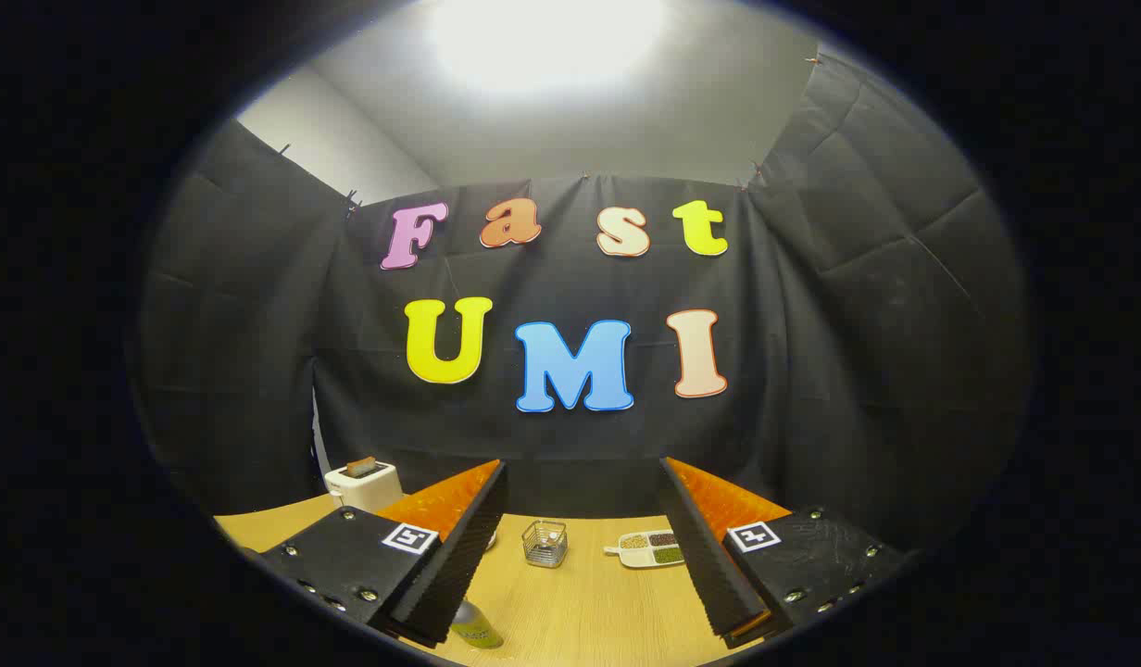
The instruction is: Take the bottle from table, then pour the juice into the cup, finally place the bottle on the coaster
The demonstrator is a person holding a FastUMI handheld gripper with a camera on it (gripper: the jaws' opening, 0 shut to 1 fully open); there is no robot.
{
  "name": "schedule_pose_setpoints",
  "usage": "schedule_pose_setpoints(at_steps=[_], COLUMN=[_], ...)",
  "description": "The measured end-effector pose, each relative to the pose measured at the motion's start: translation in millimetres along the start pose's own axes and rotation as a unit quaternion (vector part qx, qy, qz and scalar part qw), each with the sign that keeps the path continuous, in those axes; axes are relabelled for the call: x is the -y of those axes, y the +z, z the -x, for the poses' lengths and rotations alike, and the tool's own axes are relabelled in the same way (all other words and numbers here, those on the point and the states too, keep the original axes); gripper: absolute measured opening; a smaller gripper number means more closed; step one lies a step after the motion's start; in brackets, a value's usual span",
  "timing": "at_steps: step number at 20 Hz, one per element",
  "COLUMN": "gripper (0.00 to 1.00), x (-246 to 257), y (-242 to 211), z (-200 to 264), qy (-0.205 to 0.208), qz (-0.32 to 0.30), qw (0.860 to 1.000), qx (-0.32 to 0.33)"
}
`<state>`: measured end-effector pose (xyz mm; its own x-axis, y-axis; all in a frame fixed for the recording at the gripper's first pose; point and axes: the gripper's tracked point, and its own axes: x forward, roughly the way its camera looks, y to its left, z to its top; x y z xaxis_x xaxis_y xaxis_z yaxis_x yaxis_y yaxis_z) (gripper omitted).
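The tool (584,547) is open wide and holds nothing. Its two fingers stand well apart above the wooden surface (589,611). The bottle (476,625) is low down, just beside the left finger, and part of it hides behind that finger. Beyond the bottle sits a small wire basket (545,543), and past that a white dish (652,549) of seeds. A toaster (363,484) stands far behind the bottle. The bottle looks smooth and may slip, and the juice makes it heavy. Grab it around the middle, and hold it straight up.
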<state>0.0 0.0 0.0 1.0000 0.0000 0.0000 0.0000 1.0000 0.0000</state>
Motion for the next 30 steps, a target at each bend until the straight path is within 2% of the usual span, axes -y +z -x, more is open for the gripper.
schedule_pose_setpoints(at_steps=[5, 15, 22, 30], gripper=[0.98, 0.98, 0.98, 0.98], x=[-9.4, -8.1, -18.2, -58.4], y=[-11.8, -21.5, -31.4, -83.2], z=[-0.7, -4.4, -1.0, 11.1], qy=[0.023, 0.015, 0.025, 0.055], qz=[-0.013, -0.010, -0.017, -0.018], qw=[0.999, 0.999, 0.999, 0.998], qx=[-0.019, -0.029, -0.026, -0.028])
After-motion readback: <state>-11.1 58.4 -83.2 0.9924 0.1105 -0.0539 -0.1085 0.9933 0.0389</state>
